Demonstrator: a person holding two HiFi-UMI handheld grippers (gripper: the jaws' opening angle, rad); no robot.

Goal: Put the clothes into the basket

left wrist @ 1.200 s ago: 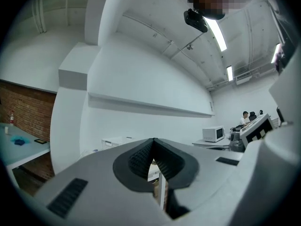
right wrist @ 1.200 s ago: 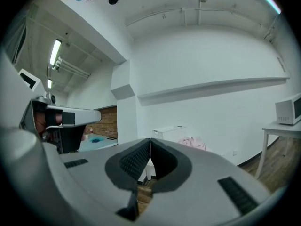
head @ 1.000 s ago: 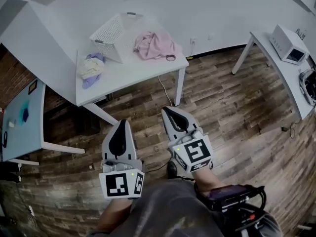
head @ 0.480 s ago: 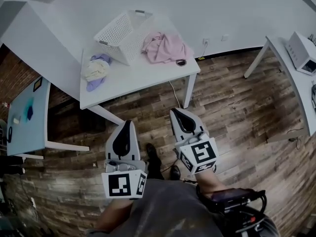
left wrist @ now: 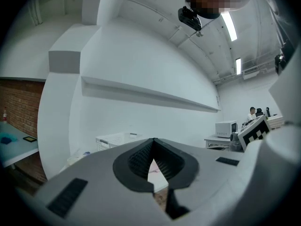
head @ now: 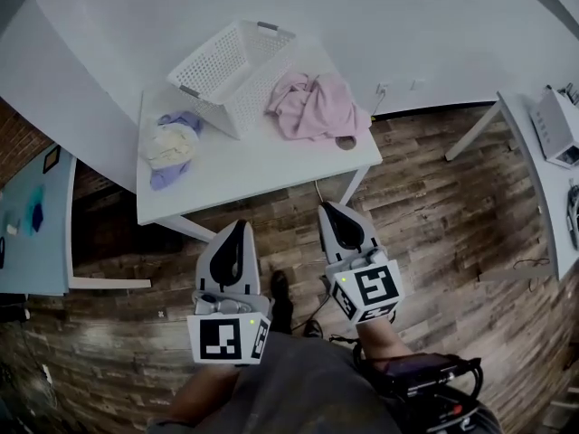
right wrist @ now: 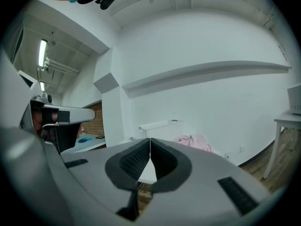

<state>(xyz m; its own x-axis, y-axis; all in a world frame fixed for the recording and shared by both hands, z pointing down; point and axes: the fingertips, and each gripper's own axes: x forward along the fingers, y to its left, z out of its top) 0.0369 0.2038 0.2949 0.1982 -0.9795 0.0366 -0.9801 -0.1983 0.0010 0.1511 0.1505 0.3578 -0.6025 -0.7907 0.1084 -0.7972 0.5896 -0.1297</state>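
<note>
Left gripper (head: 239, 228) and right gripper (head: 329, 208): jaws pressed together, empty, short of white table (head: 262, 165). Crumpled pink garment (head: 315, 105) lies right of the tilted lattice basket (head: 233, 72), cream-lavender bundle (head: 172, 141) left.

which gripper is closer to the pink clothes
Right. The right gripper is over the floor, in line with the pink clothes; the left gripper is off to their left.

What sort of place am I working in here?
Likely a lab or office workroom rather than a home: a plain white table, a boxy white instrument on the side bench, and a person seated in the background.
</note>
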